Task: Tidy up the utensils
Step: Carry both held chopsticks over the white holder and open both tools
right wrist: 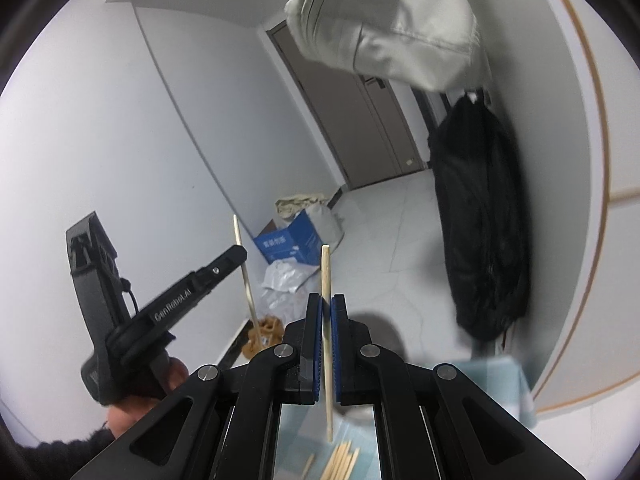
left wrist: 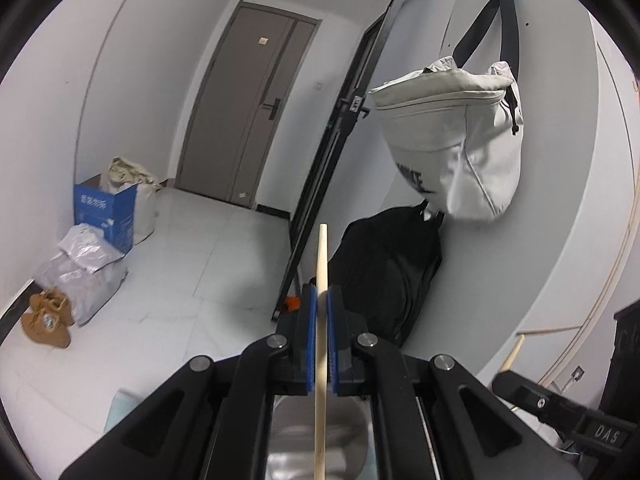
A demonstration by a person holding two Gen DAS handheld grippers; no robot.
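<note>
Wooden chopstick [left wrist: 322,280] upright, tip up

Grey door [left wrist: 256,96], blue box [left wrist: 105,211], white bag [left wrist: 456,136] hung, blk bag [left wrist: 388,276].

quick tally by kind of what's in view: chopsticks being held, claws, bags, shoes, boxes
chopsticks held: 2, one in the left claw (left chopstick), one in the right claw (right chopstick)
claws: 2
bags: 3, pale hanging bag, black bag, beige sack
brown shoes: 2
blue box: 1
total: 10
</note>
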